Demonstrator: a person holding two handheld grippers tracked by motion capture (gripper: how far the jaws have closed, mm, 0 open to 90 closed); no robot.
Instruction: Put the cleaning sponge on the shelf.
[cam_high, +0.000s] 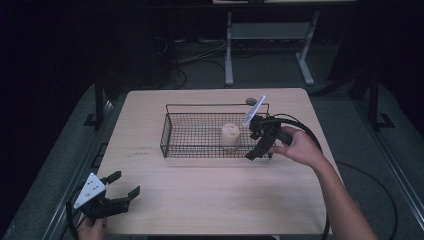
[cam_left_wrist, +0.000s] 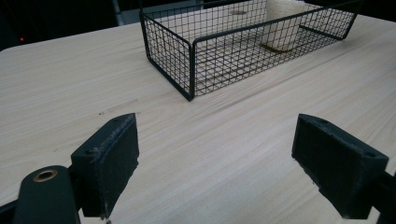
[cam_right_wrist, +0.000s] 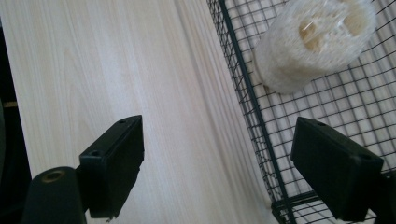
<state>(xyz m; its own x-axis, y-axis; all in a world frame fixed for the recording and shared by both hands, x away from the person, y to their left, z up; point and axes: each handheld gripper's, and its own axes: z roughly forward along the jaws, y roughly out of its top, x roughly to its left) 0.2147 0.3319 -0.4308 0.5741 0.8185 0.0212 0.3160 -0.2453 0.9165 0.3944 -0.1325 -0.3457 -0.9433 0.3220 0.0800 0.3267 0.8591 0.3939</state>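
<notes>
Wire basket (cam_high: 200, 135) on table (cam_high: 210, 200), set toward far half; long sides parallel to table's front edge. Loofah (cam_high: 230, 135) upright inside basket, toward its right end, clear of the right wall and just short of the near wall. Rest of basket floor left of loofah bare mesh.

Right gripper (cam_high: 256, 152) at basket's near right corner, pointing down and leftward, jaws wide with nothing between the pads. In right gripper view (cam_right_wrist: 217, 172), jaws straddling a basket wall: one pad over bare table outside, the other over mesh inside; basket (cam_right_wrist: 247, 102) rim running between them, corner post at lower frame edge. Loofah (cam_right_wrist: 315, 42) ahead of the inner pad, apart from it, untouched. Hand (cam_high: 300, 147) holding the gripper just right of basket's right end.

Left gripper (cam_high: 125, 184) well apart from basket, near table's front left corner, jaws wide, empty, aimed toward basket. In left gripper view (cam_left_wrist: 215, 163), open table (cam_left_wrist: 70, 79) between pads and basket (cam_left_wrist: 191, 65); basket's nearest corner ahead, loofah (cam_left_wrist: 282, 23) at its far end.

Open room: broad bare strip of table in front of basket, from left gripper across to the right arm; narrower margins left of basket and behind it. Small round disc (cam_high: 251, 101) on table just behind basket's far right corner.
</notes>
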